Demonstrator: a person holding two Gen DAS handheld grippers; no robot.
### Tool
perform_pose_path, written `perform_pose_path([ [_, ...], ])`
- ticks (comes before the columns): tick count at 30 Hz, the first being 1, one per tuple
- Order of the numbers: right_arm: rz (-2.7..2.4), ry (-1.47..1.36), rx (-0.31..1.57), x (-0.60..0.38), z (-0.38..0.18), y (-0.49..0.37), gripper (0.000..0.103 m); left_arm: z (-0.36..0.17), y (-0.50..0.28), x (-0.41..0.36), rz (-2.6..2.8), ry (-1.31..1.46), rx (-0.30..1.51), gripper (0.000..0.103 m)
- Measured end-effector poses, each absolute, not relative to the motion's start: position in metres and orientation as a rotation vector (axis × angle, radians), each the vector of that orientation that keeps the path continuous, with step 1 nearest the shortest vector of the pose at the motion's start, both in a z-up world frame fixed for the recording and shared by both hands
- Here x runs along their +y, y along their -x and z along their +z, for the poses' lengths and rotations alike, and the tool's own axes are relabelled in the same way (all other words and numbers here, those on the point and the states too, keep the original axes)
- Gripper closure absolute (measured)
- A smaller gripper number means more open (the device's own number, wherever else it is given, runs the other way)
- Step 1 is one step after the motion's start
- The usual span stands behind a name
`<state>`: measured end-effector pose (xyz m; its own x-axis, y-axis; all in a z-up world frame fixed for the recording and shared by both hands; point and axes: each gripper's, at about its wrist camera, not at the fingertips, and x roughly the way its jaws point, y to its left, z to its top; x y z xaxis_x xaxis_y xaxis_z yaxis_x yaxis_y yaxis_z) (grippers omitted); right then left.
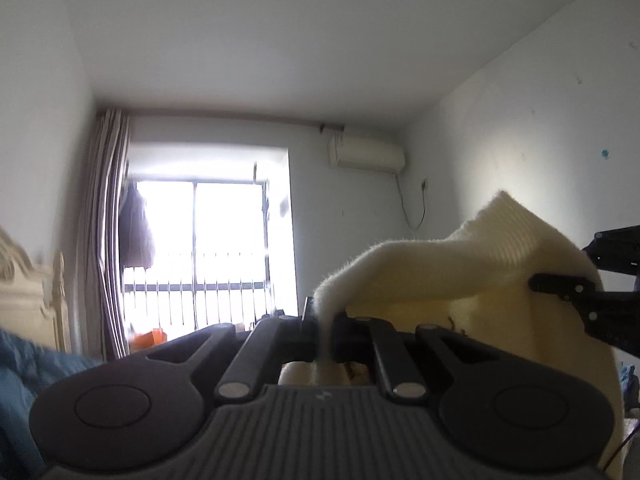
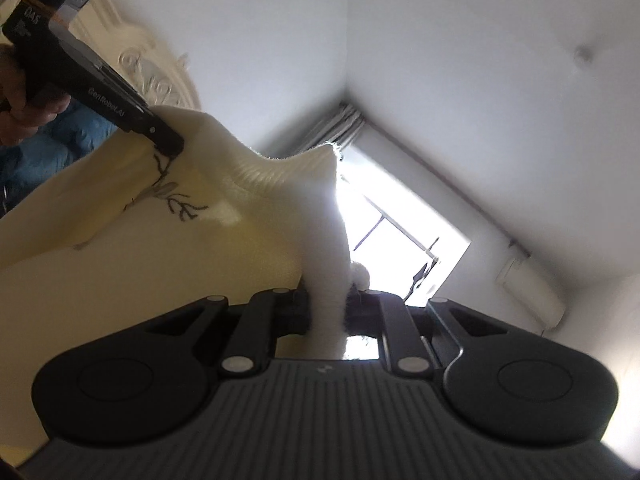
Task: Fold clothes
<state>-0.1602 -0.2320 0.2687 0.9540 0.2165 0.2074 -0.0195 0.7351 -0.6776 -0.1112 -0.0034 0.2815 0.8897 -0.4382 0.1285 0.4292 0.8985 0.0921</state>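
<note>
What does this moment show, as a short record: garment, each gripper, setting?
garment: cream knit sweater with a dark branch pattern, lifted in the air between the two grippers
left gripper: shut on the sweater's edge
right gripper: shut on the sweater's ribbed edge
setting: bedroom, window, curtain, air conditioner, blue bedding

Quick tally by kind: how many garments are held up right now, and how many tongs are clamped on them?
Cream knit garment: 1
Tongs clamped on it: 2, left tongs and right tongs
Total: 3
</note>
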Motion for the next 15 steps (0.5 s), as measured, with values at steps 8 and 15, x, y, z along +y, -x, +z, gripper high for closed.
perform_pose_path([
  [8, 0.117, 0.732, -0.082, -0.250, 0.198, 0.011, 0.093, 0.190, -0.037, -0.015, -0.426, -0.059, 0.036, 0.096],
  [15, 0.110, 0.699, 0.124, -0.261, 0.107, -0.128, 0.093, 0.078, -0.163, -0.034, -0.380, -0.094, 0.205, 0.096],
])
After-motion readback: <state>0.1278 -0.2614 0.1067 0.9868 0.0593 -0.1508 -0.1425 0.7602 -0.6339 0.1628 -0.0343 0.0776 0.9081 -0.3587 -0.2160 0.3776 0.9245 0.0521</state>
